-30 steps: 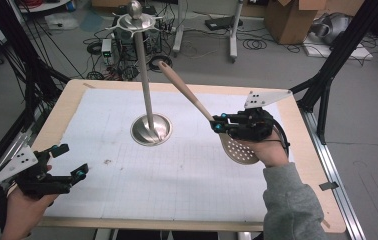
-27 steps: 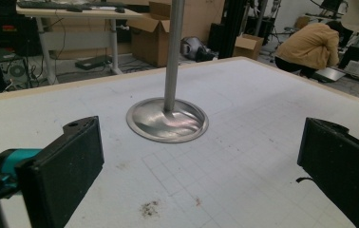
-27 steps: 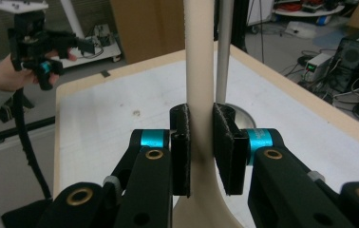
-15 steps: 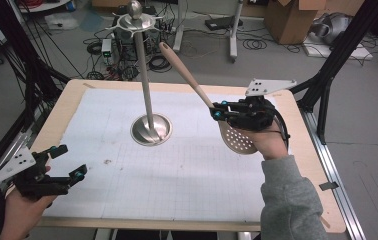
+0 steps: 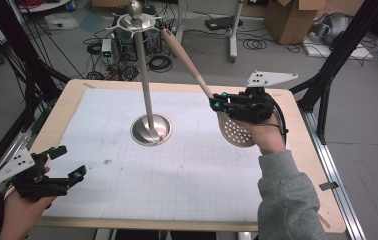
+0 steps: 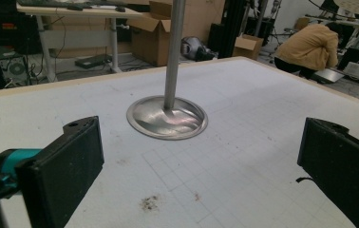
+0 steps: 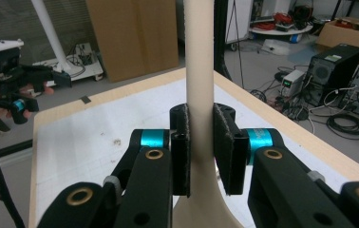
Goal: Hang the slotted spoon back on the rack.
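A beige slotted spoon [image 5: 237, 131] is held at the neck of its handle by my right gripper [image 5: 218, 101], which is shut on it above the table's right side. Its perforated bowl hangs low by the hand. The long handle [image 7: 199, 57] slants up and left, with its tip close to the hook ring at the top of the metal stand [image 5: 143, 75]. The stand's round base [image 6: 167, 116] rests mid-table. My left gripper [image 5: 69, 161] hovers at the near left corner, open [image 6: 199, 142] with nothing between its pads.
A white gridded mat [image 5: 177, 170] covers the wooden table [image 5: 309, 165], with a small brown stain [image 6: 149, 203] near the left gripper. Cables, computers and cardboard boxes [image 5: 289, 17] lie on the floor beyond. A crouching person [image 6: 310, 47] is far off.
My right hand has risen slightly with the spoon. The handle now stands steeper, its tip higher and nearer the stand's top ring. The left gripper has stayed put.
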`<state>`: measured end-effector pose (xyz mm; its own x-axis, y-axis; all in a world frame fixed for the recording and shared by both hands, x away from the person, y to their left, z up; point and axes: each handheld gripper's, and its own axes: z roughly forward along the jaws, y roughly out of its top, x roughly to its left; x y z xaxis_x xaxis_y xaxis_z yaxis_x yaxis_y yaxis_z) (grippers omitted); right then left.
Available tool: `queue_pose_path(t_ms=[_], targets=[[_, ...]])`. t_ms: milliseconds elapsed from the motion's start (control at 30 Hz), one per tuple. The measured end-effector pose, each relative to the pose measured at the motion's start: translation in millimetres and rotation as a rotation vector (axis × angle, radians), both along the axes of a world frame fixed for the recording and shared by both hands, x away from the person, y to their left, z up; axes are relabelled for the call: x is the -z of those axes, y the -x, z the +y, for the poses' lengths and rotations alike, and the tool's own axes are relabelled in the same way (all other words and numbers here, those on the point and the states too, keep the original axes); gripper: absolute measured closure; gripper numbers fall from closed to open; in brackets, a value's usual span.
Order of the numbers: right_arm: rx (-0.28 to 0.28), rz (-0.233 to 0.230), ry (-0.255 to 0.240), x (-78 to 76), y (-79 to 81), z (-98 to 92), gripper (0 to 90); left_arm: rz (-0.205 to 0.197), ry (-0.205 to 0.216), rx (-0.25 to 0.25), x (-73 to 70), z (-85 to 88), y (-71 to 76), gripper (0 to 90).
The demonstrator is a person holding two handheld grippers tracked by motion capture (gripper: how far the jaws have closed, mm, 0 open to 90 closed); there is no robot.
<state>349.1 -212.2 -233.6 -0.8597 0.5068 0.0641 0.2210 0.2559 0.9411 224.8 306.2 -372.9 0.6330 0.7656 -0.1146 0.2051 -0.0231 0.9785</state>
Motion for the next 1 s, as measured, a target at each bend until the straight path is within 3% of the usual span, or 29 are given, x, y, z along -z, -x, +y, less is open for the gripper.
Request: queue_pose_path(t_ms=[467, 1000], targets=[[-0.006, 0.013, -0.027, -0.7, -7.5, 6.8, 78.3, 0.000, 0.001, -0.006, -0.2, 2.4, 2.5, 1.8], [-0.014, 0.033, -0.023, 3.6, -14.5, 16.2, 78.3, 0.003, -0.003, -0.009, -0.2, 5.2, 4.8, 1.8]])
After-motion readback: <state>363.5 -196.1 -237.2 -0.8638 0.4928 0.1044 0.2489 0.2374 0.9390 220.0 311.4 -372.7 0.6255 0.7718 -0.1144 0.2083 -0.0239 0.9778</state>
